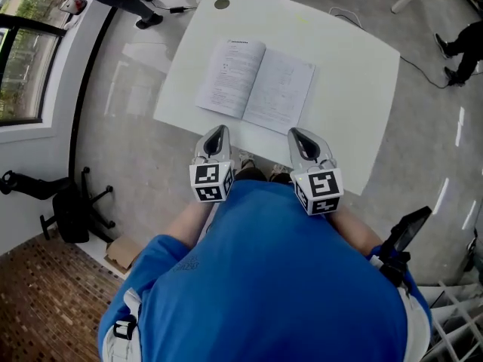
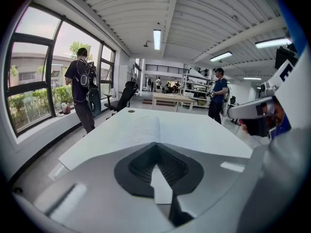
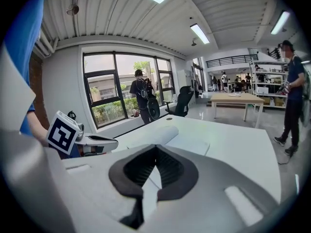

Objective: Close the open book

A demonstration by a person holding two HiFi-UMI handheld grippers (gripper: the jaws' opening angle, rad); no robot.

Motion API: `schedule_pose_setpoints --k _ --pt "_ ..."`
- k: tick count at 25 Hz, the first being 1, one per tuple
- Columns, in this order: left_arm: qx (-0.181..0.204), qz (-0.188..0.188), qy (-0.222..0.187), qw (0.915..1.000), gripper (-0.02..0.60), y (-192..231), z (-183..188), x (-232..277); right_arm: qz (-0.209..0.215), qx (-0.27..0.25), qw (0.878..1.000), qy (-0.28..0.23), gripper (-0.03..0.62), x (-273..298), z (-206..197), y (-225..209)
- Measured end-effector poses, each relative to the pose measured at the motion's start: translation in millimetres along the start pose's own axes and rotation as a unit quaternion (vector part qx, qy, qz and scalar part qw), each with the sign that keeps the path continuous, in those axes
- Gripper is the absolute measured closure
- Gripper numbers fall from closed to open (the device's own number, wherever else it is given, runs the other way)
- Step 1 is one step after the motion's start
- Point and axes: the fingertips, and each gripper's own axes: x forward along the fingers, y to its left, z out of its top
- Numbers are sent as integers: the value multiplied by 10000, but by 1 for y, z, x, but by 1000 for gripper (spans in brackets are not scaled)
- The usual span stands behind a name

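An open book (image 1: 255,85) lies flat on the white table (image 1: 355,81), pages up, spine running away from me. Both grippers hover at the table's near edge, just short of the book. My left gripper (image 1: 218,130) points at the left page's near edge, jaws together, nothing in them. My right gripper (image 1: 296,133) points at the right page's near corner, also shut and empty. In the left gripper view the book (image 2: 141,130) lies just past the closed tips (image 2: 156,143). In the right gripper view the book (image 3: 192,144), its left page bulging, lies beyond the closed tips (image 3: 156,146).
A round dark grommet (image 1: 221,4) sits at the table's far edge. On the floor to the left are a black office chair (image 1: 72,210) and a cardboard box (image 1: 124,253). A person (image 2: 82,93) stands by the window, another (image 2: 217,93) beyond the table.
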Motion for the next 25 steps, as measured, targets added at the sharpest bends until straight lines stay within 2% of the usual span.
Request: schedule_pose_setpoints --k 2,6,8,12,14,16,20,22,25 --pt "178 94 84 9998 574 15 -9 5 22 -15 10000 64 592 12 0 5" --pt "927 244 285 9950 574 32 -27 16 35 -24 9998 179 592 29 0 10" --pt "1012 246 355 9939 574 38 -33 18 51 -33 9997 230 592 34 1 15" --pt "783 180 417 9959 574 49 -39 24 82 -47 9994 327 592 47 1 23" --pt "794 150 474 9956 574 52 -44 29 87 -51 9993 366 592 54 -1 26" --pt "984 165 596 9932 574 55 -51 34 87 -56 9991 399 592 59 -2 28" --pt "1649 223 707 9835 573 63 -57 46 39 -68 9990 445 592 69 2 28" --pt "1791 140 803 9805 479 65 -61 51 -5 -59 9989 465 592 73 5 28" --pt "2006 104 964 9749 414 74 -69 61 -67 -41 9988 491 592 79 5 29"
